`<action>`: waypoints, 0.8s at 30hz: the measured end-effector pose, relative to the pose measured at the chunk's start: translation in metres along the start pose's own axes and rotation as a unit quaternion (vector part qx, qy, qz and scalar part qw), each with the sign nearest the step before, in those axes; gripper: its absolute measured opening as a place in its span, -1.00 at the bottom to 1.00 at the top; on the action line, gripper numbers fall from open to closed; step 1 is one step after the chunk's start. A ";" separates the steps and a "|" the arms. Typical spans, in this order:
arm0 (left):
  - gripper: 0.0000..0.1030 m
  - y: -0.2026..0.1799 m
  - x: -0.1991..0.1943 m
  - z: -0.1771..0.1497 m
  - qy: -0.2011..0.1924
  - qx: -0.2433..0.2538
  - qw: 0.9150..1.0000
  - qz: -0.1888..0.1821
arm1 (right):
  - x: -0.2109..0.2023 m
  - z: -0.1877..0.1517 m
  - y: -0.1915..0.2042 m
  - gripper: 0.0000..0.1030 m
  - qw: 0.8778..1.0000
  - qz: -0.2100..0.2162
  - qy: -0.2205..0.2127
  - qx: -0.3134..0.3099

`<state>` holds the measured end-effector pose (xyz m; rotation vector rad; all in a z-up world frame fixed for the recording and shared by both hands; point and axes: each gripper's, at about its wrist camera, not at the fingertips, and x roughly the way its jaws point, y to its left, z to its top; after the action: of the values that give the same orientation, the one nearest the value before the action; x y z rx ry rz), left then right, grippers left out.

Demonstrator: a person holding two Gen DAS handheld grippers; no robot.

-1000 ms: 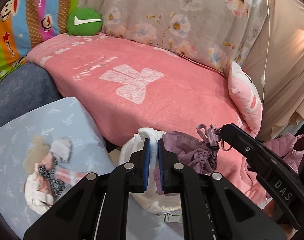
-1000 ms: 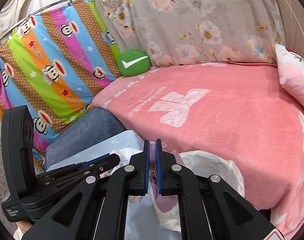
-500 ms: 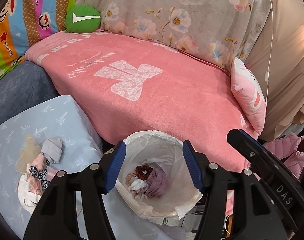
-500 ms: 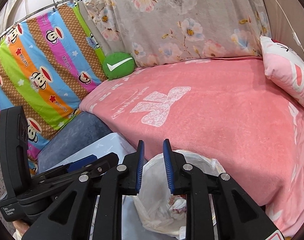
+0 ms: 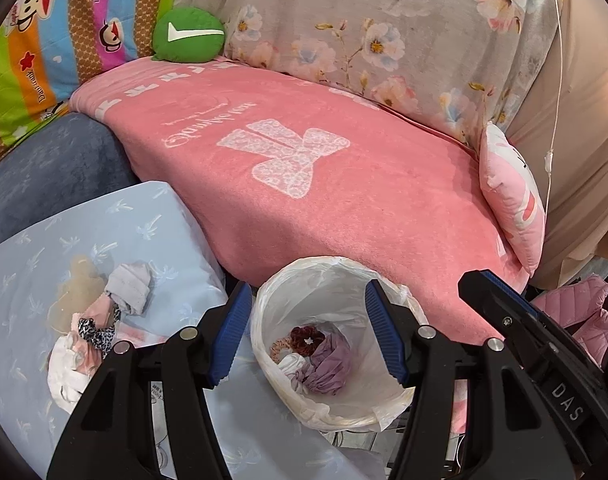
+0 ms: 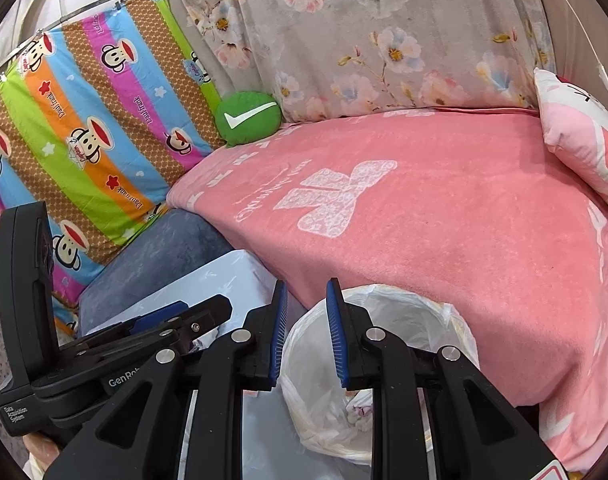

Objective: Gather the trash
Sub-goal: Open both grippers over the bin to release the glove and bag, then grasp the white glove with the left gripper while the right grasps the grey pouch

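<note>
A bin with a white plastic liner (image 5: 332, 264) stands between the pink-covered sofa and a light-blue cloth. Inside it lie a crumpled purple drawstring pouch (image 5: 332, 364), a dark red scrunchie (image 5: 306, 336) and white scraps. My left gripper (image 5: 307, 286) hangs open above the bin's mouth with nothing between its blue pads. In the right wrist view, my right gripper (image 6: 307, 282) is held a little open over the left rim of the bin (image 6: 404, 296), also empty. A pile of small cloth scraps (image 5: 92, 332) lies on the light-blue cloth (image 5: 32, 264) to the left.
A pink blanket (image 5: 324, 160) covers the sofa seat behind the bin. A green round cushion (image 5: 188, 34) sits at its far end, and a pink pillow (image 5: 512, 200) at its right. A pink quilted jacket (image 5: 592, 312) lies at the far right, and a thin white cord (image 5: 552, 120) hangs there.
Both grippers were shut on the purple pouch above the bin. Both have opened, and the pouch now lies inside the bin.
</note>
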<state>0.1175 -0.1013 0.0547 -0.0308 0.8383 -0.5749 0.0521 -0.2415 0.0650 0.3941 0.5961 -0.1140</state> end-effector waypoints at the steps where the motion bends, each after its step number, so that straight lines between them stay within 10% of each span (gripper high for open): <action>1: 0.10 0.002 -0.001 -0.001 -0.001 -0.001 1.000 0.003 | 0.001 -0.001 0.002 -0.59 1.000 0.001 0.002 -0.001; 24: 0.10 0.054 -0.021 -0.021 -0.009 -0.037 0.999 0.033 | 0.018 -0.030 0.051 -0.52 0.998 0.025 0.042 -0.037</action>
<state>0.1169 -0.0408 0.0413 -0.0761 0.8398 -0.4799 0.0621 -0.1826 0.0494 0.3428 0.6709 -0.0273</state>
